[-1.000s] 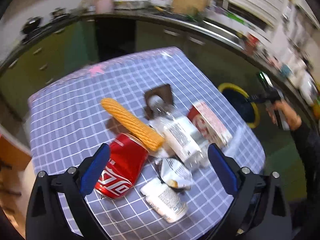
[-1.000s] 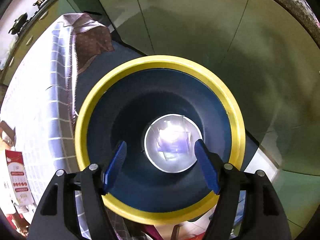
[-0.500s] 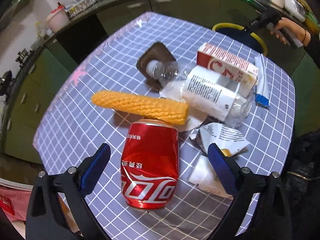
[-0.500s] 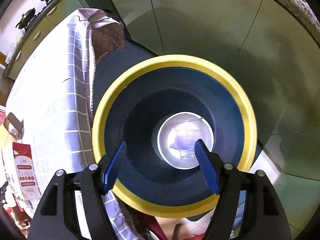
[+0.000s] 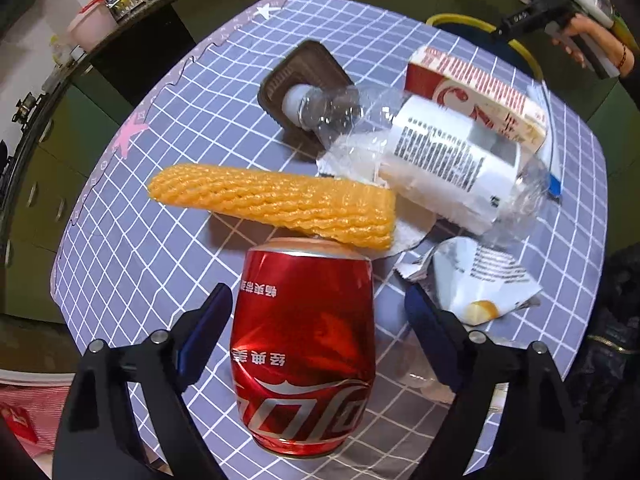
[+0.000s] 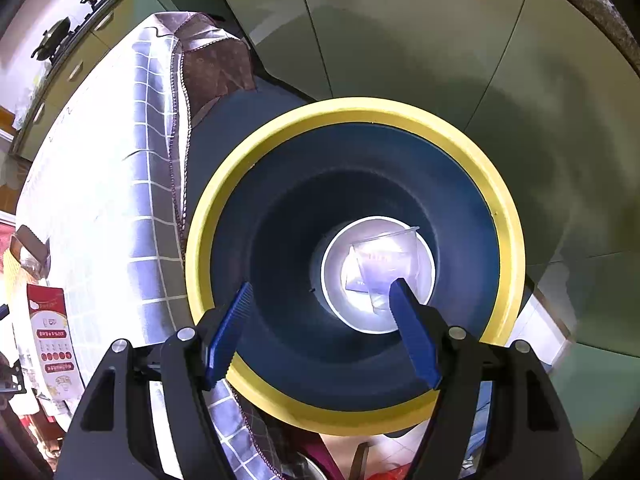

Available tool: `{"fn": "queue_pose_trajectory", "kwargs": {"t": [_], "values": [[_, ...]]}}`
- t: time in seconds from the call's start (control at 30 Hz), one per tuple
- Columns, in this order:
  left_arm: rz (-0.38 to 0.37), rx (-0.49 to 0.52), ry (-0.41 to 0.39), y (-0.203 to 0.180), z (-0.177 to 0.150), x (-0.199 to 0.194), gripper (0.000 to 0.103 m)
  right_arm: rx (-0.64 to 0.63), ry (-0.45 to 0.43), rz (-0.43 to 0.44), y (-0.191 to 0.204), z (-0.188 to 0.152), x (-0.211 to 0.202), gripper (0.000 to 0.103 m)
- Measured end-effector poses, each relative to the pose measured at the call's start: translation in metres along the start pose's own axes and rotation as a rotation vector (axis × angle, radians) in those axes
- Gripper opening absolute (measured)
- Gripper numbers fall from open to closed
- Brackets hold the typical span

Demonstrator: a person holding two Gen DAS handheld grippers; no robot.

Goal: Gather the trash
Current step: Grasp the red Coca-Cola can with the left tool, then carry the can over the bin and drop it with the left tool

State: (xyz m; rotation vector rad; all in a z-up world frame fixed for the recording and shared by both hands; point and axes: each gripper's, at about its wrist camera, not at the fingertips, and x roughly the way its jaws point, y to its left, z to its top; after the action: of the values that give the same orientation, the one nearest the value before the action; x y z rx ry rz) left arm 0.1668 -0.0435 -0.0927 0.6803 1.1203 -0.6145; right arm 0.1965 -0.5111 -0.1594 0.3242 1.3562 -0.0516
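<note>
The red can [image 5: 304, 344] bears the white Coca-Cola script and Chinese characters, seen upside down.

Black gripper [image 5: 318, 308], blue jaws, silver screws

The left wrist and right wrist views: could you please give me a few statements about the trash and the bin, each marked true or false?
1. The red can lies on its side between the left gripper's jaws. True.
2. The yellow foam net is in the bin. False: it lies on the tablecloth.
3. The right gripper hangs over the yellow-rimmed bin, gripping nothing. True.
4. The bin is empty. False: a clear plastic piece lies at its bottom.
</note>
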Motion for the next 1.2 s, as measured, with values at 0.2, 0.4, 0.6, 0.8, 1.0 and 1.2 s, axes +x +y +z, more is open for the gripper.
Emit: {"fn": "queue_pose_trajectory", "kwargs": {"t": [0.2, 0.4, 0.6, 0.8, 1.0, 1.2], "values": [[-0.014, -0.007, 0.048, 0.004, 0.000, 0.014, 0.066, -0.004, 0.004, 0.007, 0.001, 0.000, 0.002, 0.070], [-0.014, -0.015, 0.050, 0.007, -0.001, 0.019, 0.066, -0.004, 0.009, 0.008, 0.001, -0.003, 0.005, 0.070], [0.013, -0.016, 0.054, 0.009, 0.000, 0.024, 0.066, -0.003, 0.004, 0.011, 0.001, -0.003, 0.003, 0.070], [0.016, -0.050, 0.016, 0.018, -0.001, 0.006, 0.066, -0.005, -0.002, 0.024, 0.001, -0.003, -0.003, 0.070], [0.038, -0.083, -0.042, 0.029, 0.007, -0.027, 0.066, 0.001, -0.025, 0.045, 0.000, -0.005, -0.014, 0.070], [0.036, -0.067, -0.089, 0.025, 0.027, -0.060, 0.066, 0.001, -0.052, 0.054, -0.003, -0.008, -0.026, 0.070]]}}
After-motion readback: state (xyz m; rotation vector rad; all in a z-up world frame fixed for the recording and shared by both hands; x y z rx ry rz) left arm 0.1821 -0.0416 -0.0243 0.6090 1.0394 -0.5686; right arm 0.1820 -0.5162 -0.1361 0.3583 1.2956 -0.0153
